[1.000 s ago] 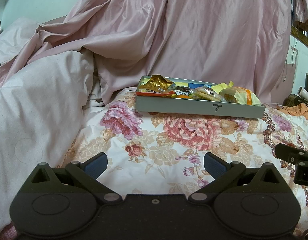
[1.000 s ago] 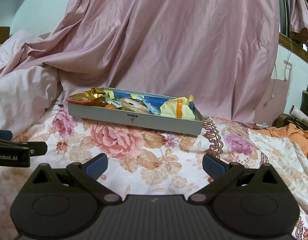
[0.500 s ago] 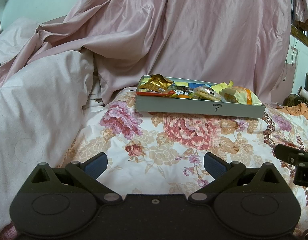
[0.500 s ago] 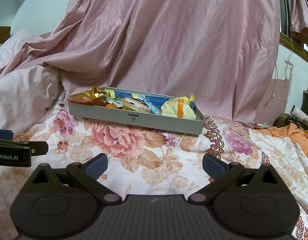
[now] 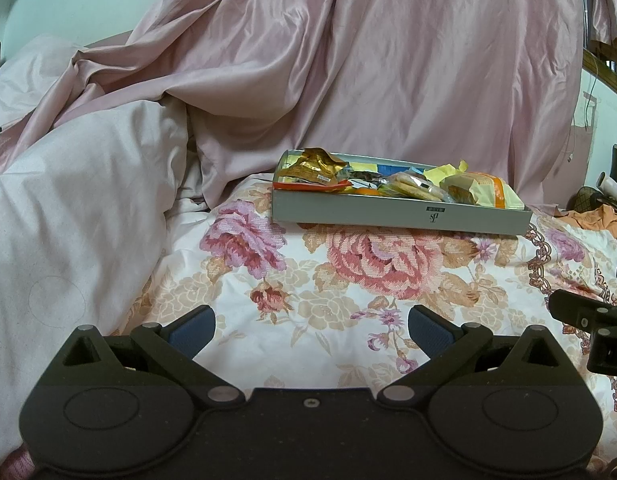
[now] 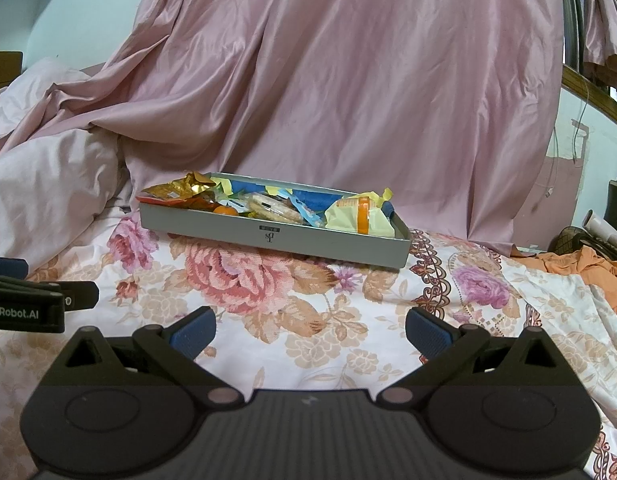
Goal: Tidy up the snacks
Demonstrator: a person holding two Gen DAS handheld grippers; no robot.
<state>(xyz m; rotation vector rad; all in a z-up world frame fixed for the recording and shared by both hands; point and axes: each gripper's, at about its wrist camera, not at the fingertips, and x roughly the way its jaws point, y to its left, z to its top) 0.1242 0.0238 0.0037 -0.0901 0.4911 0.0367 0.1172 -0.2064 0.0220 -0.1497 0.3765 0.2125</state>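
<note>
Right wrist: grey tray (image 6: pixel 328 243), crumpled snacks (image 6: pixel 268 210).

The bed (image 6: pixel 308 320) has a floral cover. A grey box (image 6: pixel 276 236) lies on it, ahead of the fingers (image 6: pixel 192 330). An orange cloth (image 6: pixel 588 264) lies to their right.

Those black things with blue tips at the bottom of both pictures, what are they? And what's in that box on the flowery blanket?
They are two grabbing tools, each held in one of a person's hands. Each has a camera looking forward along its two fingers, so one picture comes from the left gripper and the other from the right gripper. Both stand wide open and hold nothing. Ahead, on the flower-patterned bedsheet, sits a shallow grey rectangular box full of snacks: a crinkly gold foil wrapper, a clear pack of round biscuits and a pale yellow packet with an orange stripe. Pink satin cloth hangs behind it.
</note>
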